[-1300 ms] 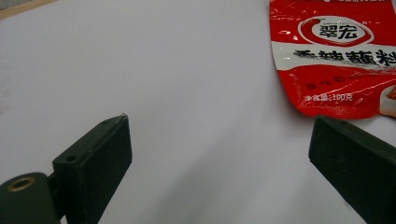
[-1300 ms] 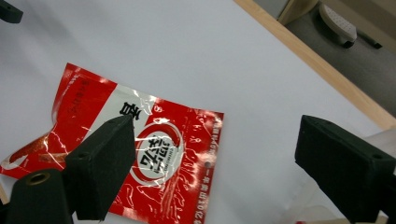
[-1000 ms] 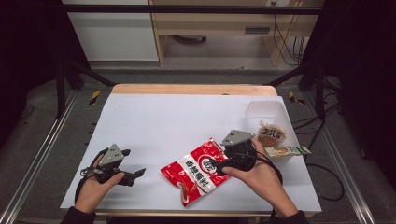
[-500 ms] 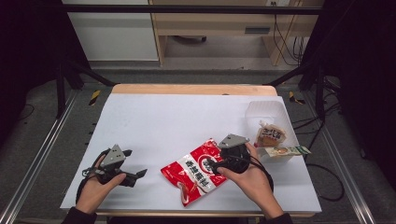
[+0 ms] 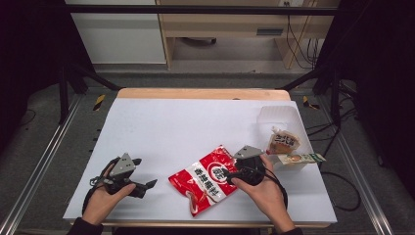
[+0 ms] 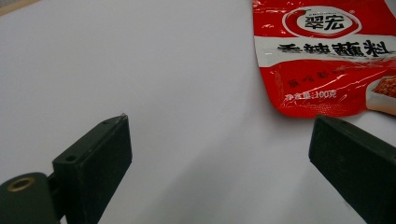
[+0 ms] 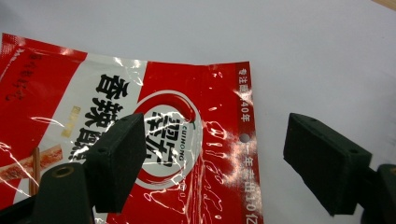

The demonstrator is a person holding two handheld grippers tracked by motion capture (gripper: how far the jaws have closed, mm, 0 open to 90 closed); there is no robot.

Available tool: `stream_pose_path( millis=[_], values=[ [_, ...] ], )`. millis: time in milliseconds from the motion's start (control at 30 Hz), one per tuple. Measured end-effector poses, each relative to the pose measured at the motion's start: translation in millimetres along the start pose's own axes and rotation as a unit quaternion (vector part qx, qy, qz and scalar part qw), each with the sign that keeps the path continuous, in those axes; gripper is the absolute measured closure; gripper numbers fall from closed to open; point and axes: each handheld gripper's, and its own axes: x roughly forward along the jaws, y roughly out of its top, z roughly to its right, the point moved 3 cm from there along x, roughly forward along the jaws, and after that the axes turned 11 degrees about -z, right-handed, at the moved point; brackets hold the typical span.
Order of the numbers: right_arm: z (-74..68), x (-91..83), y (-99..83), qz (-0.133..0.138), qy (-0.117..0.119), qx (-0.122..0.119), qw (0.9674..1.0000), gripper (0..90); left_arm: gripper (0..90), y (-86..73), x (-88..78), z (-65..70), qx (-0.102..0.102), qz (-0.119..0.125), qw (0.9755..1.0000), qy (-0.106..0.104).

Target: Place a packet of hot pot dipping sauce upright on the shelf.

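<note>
Right now my right claw (image 5: 234, 172) stands wide open with nothing held, one jaw over the red pouch (image 5: 208, 177) and the other over bare table beyond its sealed top edge, as the right gripper view shows. My left claw (image 5: 147, 186) is also spread wide and empty, resting low on the white table (image 5: 195, 122), well apart from the pouch, whose bottom edge lies ahead of its jaws in the left gripper view.

That pouch lies flat near the front of the table, tilted, its glossy film creased and catching glare. I judge it light, soft and slippery, so a pinch on the printed belly would likely slide or crumple. The flat sealed strip with the hang hole (image 7: 244, 138) looks the stiffest place to grip, and it sits right between my right jaws.

Further out, to the right, a small snack packet (image 5: 283, 142) and a clear tub (image 5: 279, 115) sit just beside each other.
</note>
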Motion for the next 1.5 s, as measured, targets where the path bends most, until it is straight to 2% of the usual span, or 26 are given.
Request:
stream_pose_path(
  millis=[333, 733, 1133, 1200, 1333, 1500],
  values=[
    [2.5, 5.8, -15.5, -0.001, -0.014, 0.011, 0.9998, 16.4, 5.7, -0.8, 0.7, -0.5, 0.000, -0.004, 1.0000, -0.001],
    [2.4, 21.4, -28.4, -0.021, 0.001, 0.032, 0.9993, 13.8, 5.8, -1.4, 1.9, 0.3, 0.002, -0.007, 1.0000, -0.004],
    [5.3, 29.1, -38.2, -0.027, 0.019, 0.062, 0.9975, 12.4, 5.8, -2.0, 2.9, 0.9, 0.008, -0.012, 0.9999, -0.008],
    [5.5, 29.9, -39.4, -0.031, 0.027, 0.071, 0.9966, 12.0, 5.8, -2.0, 3.1, 1.0, 0.008, -0.012, 0.9999, -0.008],
    [3.1, 31.9, -40.8, -0.038, 0.039, 0.073, 0.9958, 11.9, 5.8, -1.9, 3.3, 1.1, 0.009, -0.012, 0.9999, -0.008],
    [0.5, 30.3, -39.3, -0.033, 0.051, 0.077, 0.9952, 13.5, 5.8, -2.0, 3.4, 1.2, 0.009, -0.012, 0.9998, -0.009]
  ],
)
